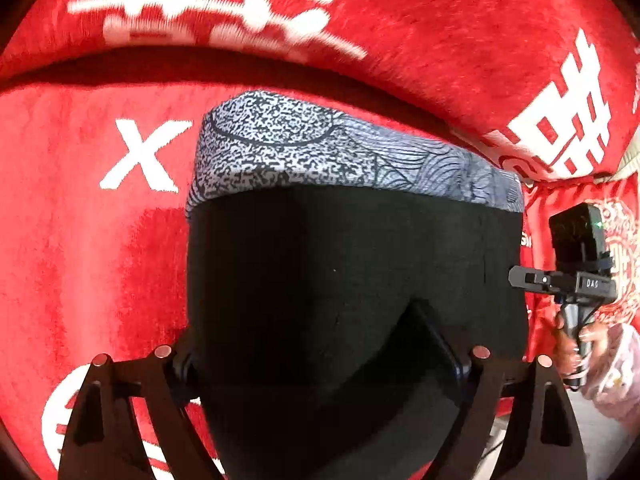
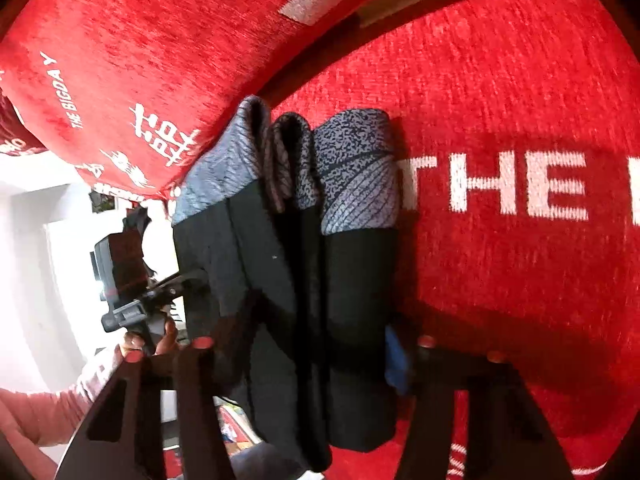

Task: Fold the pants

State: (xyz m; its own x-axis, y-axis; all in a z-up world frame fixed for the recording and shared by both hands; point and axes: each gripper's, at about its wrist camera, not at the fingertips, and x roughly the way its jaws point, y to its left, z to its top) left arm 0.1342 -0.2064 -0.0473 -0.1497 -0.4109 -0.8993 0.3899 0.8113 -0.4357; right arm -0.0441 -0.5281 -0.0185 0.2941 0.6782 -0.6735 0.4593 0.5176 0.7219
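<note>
left wrist view has the pants (image 1: 352,280) filling the middle: a black bundle with a grey patterned band along the far edge, lying on a red cushion (image 1: 88,240) printed with white letters, up against a second red cushion (image 1: 460,32) behind it. the right wrist view shows them stacked in several layers, so the folding looks nearly finished. i judge them light, soft and limp, with no stiffness; the layers will slump or slide apart if lifted by one edge. the best hold is probably across the whole thickness of the stack at the near black end, one claw at each side, so that every layer is pinched together.

the left claw (image 1: 320,356) straddles the near end of the bundle, with cloth between its jaws; whether the pads press on it i cannot tell. the right claw (image 2: 316,348) likewise has the stack between partly spread jaws, and its grip is unclear too.

count: one pair of pants, two claws, two red cushions, and two hands, one on each handle: the right hand (image 1: 576,344), the left hand (image 2: 152,340).
</note>
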